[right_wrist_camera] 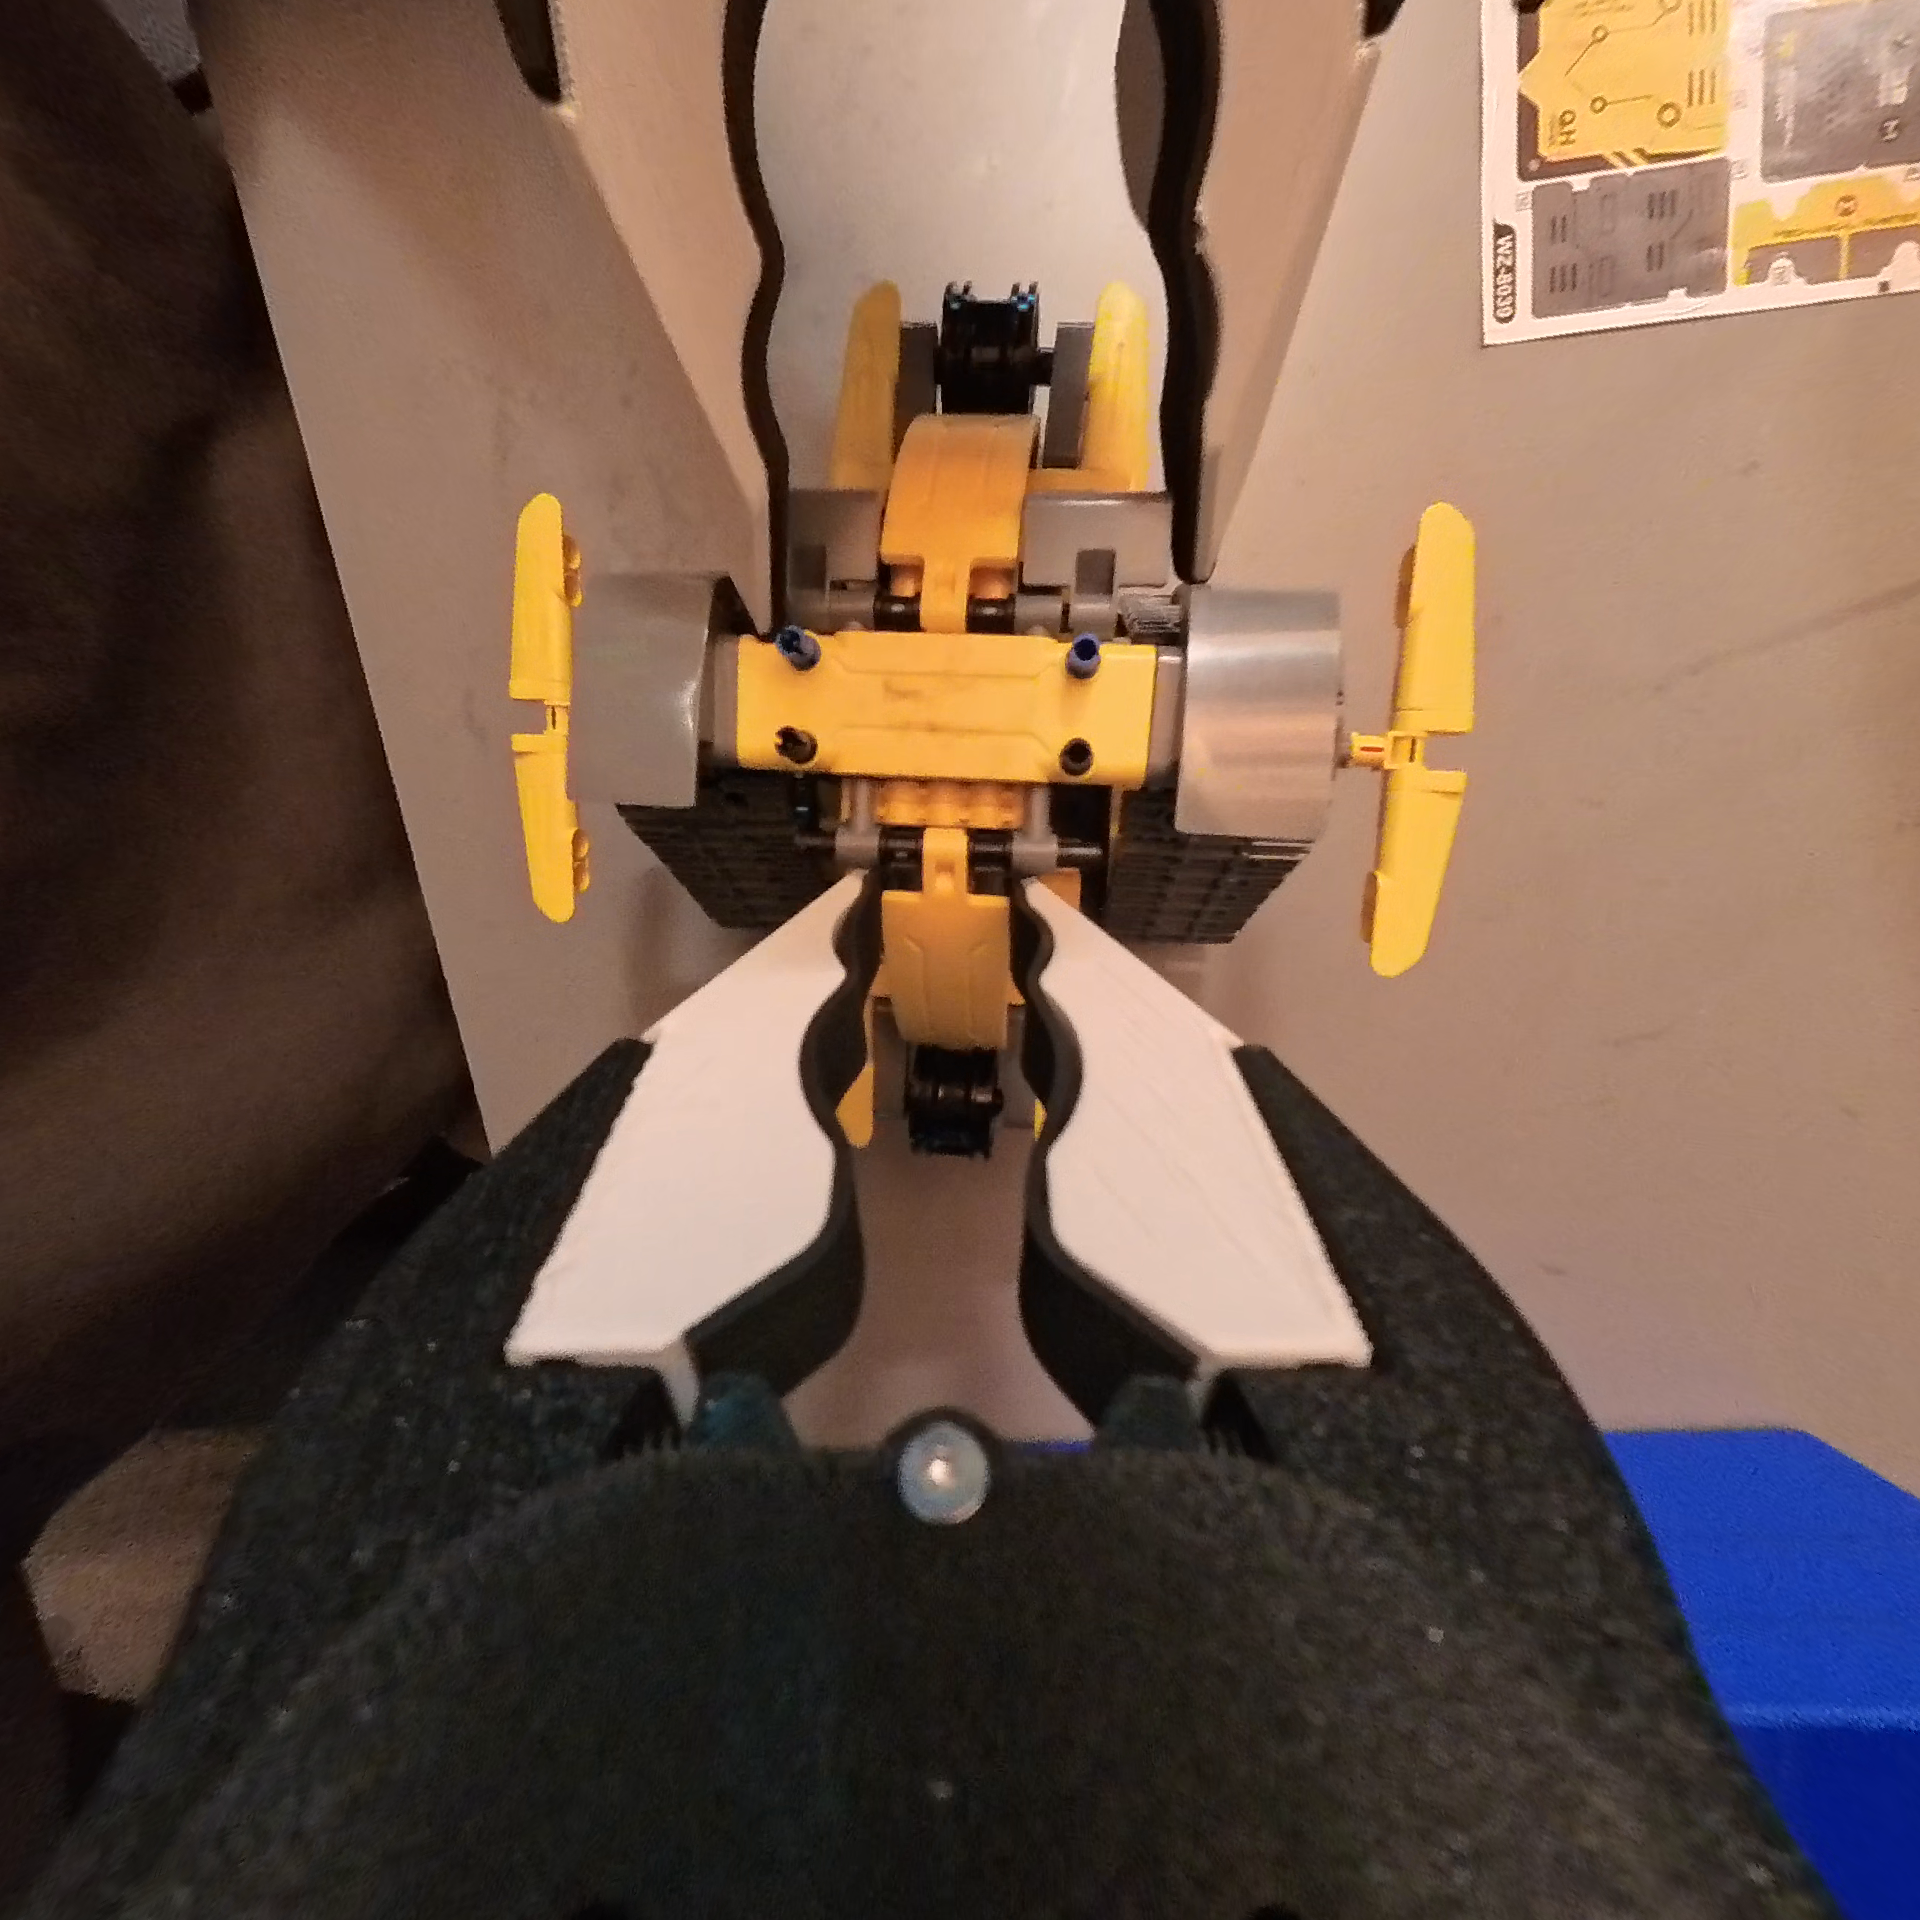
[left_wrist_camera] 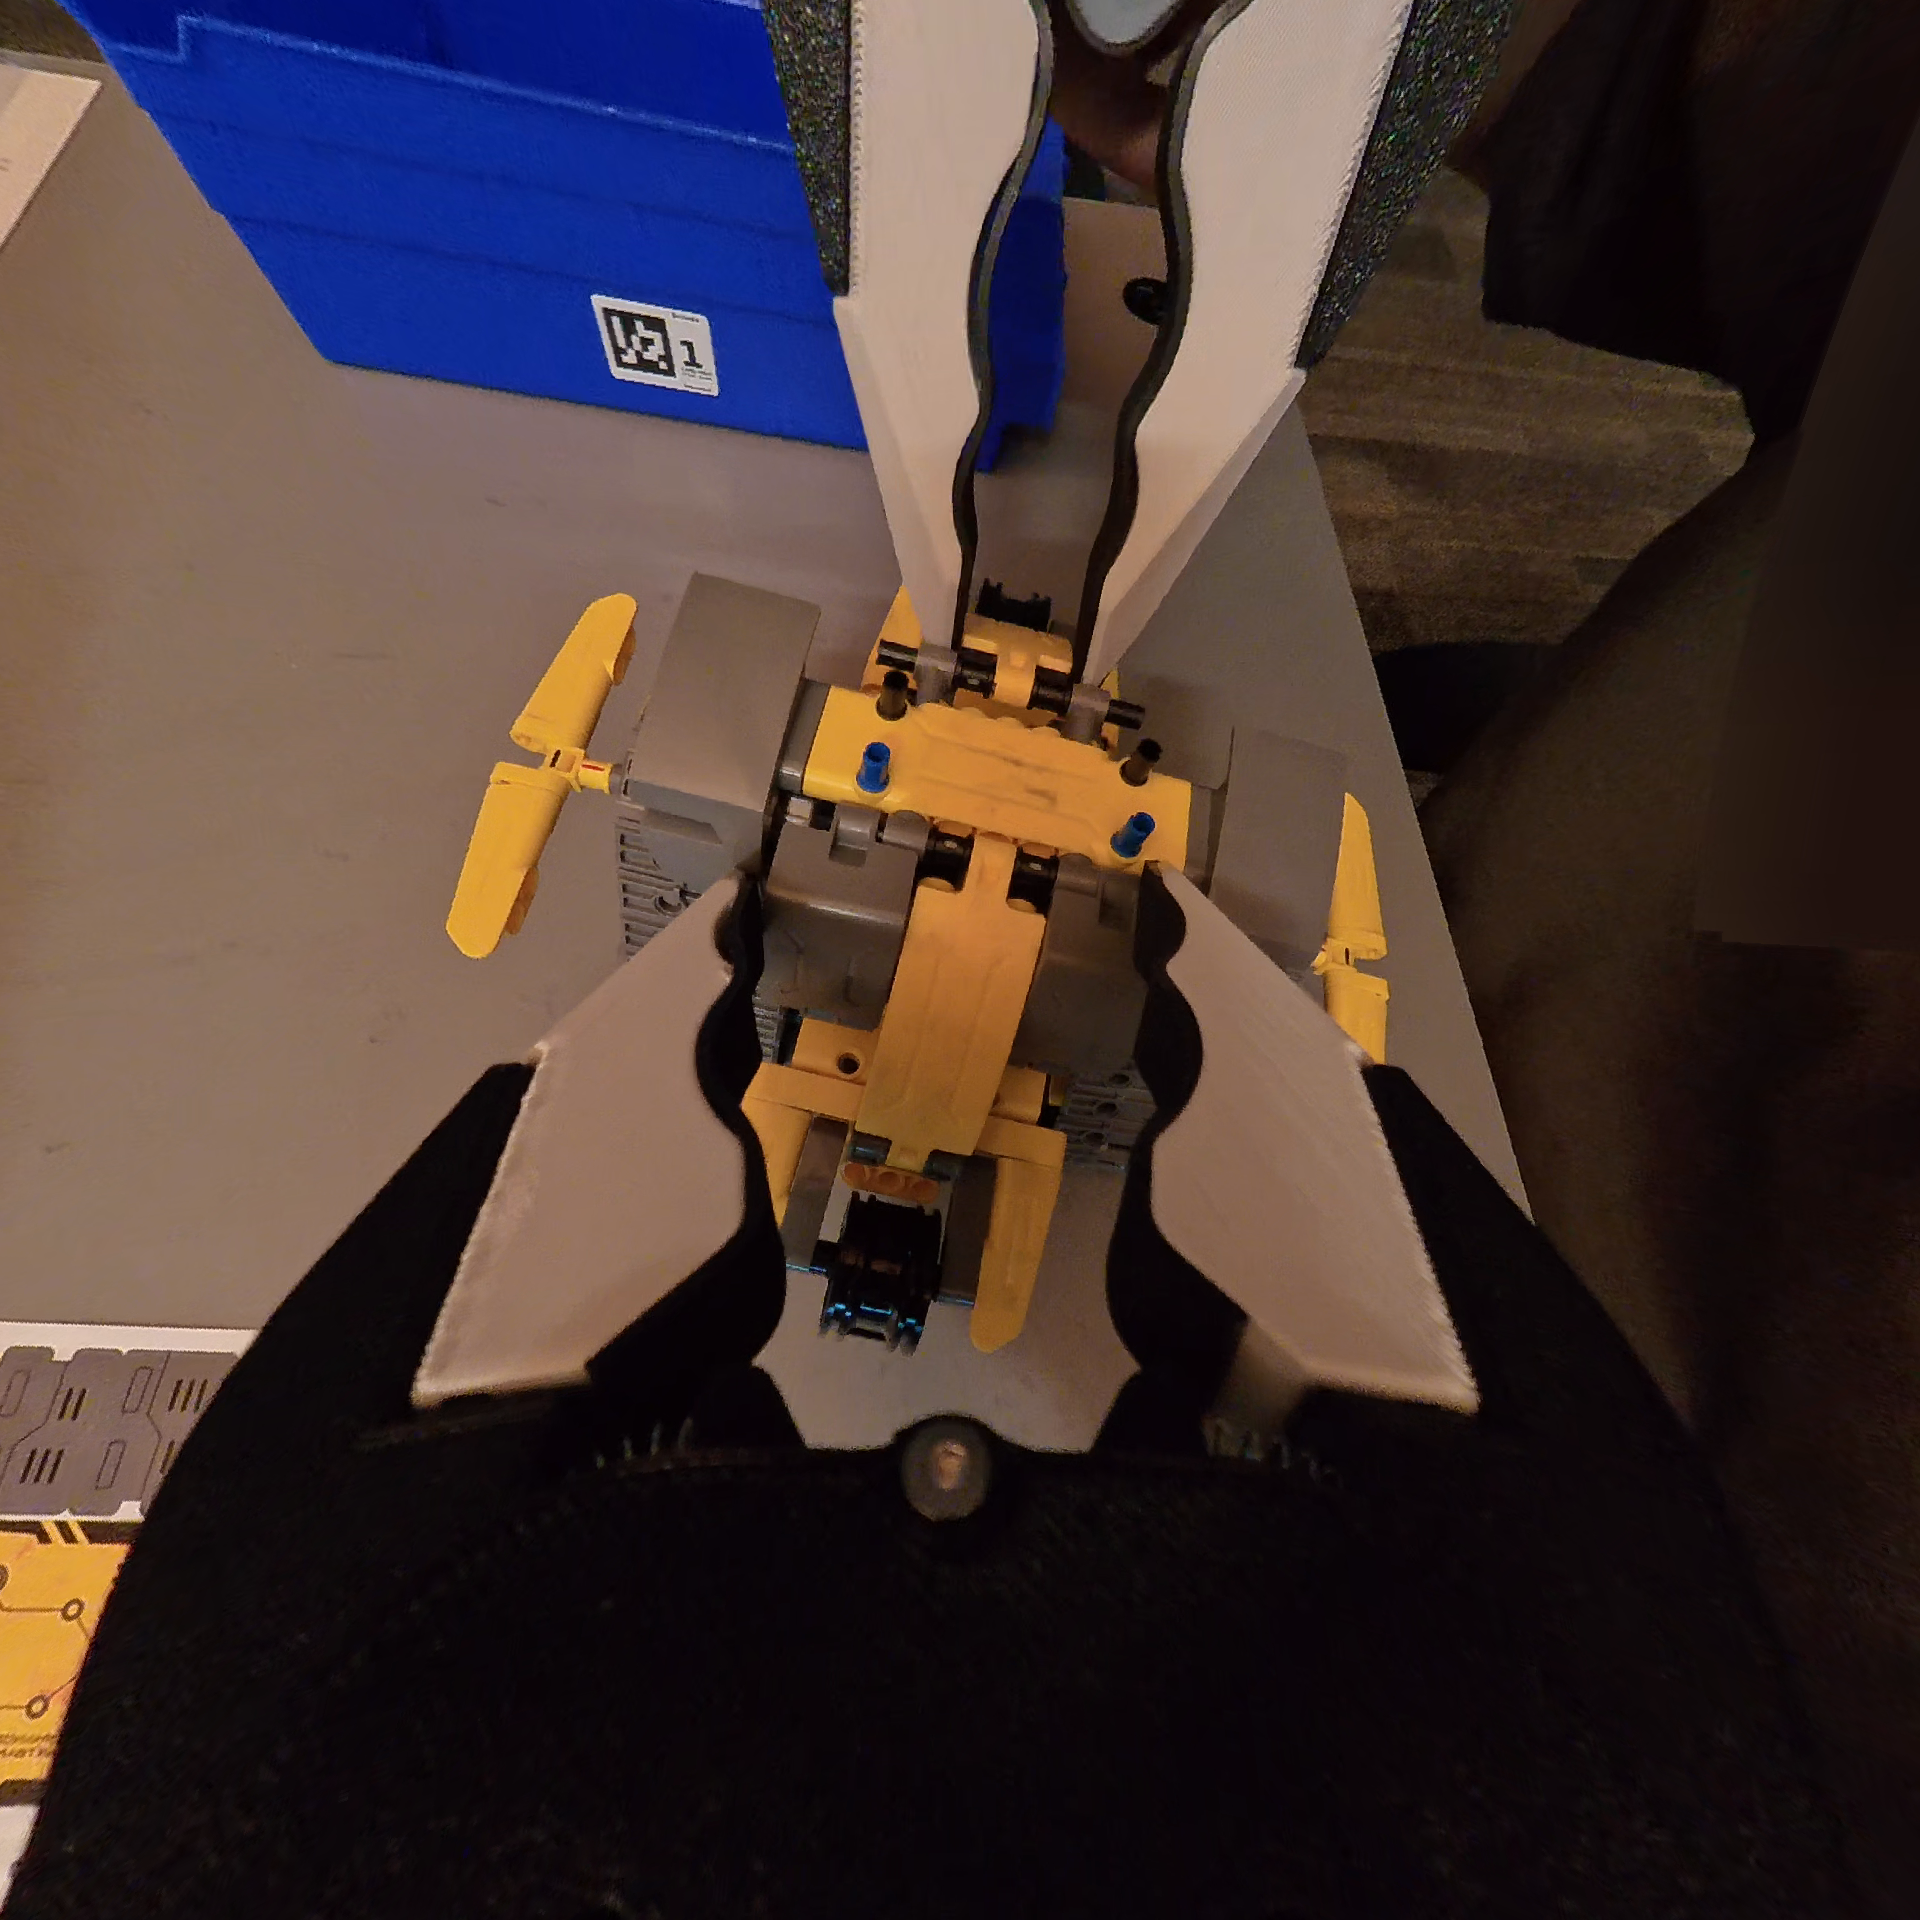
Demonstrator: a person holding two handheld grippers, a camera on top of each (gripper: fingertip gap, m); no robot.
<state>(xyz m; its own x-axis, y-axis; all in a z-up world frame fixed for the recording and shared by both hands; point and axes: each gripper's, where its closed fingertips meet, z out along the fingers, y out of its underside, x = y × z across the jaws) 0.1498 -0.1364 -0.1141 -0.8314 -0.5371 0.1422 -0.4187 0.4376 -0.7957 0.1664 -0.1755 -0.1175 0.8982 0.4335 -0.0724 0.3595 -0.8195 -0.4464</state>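
A yellow and grey brick-built model (left_wrist_camera: 997, 774) stands on the grey table (left_wrist_camera: 208, 727), with yellow blades (left_wrist_camera: 540, 779) on both sides and blue pins on top. My left gripper (left_wrist_camera: 945, 888) is shut on the model's grey middle body, one finger on each side. My right gripper (right_wrist_camera: 945, 899) is shut on a yellow curved panel (right_wrist_camera: 940, 966) at the model's opposite end. In the left wrist view the right gripper (left_wrist_camera: 1023, 655) reaches in from the far side. The right wrist view shows the model (right_wrist_camera: 935, 707) with the left gripper (right_wrist_camera: 982, 571) behind it.
A blue bin (left_wrist_camera: 520, 208) with a square marker tag (left_wrist_camera: 655, 343) stands at the back left, and shows in the right wrist view (right_wrist_camera: 1766, 1610). A sticker sheet (right_wrist_camera: 1704, 156) lies on the table. The table edge (left_wrist_camera: 1382, 727) runs close beside the model, with dark carpet beyond. The gap from one gripper's tips to the other's is roughly 5 centimeters.
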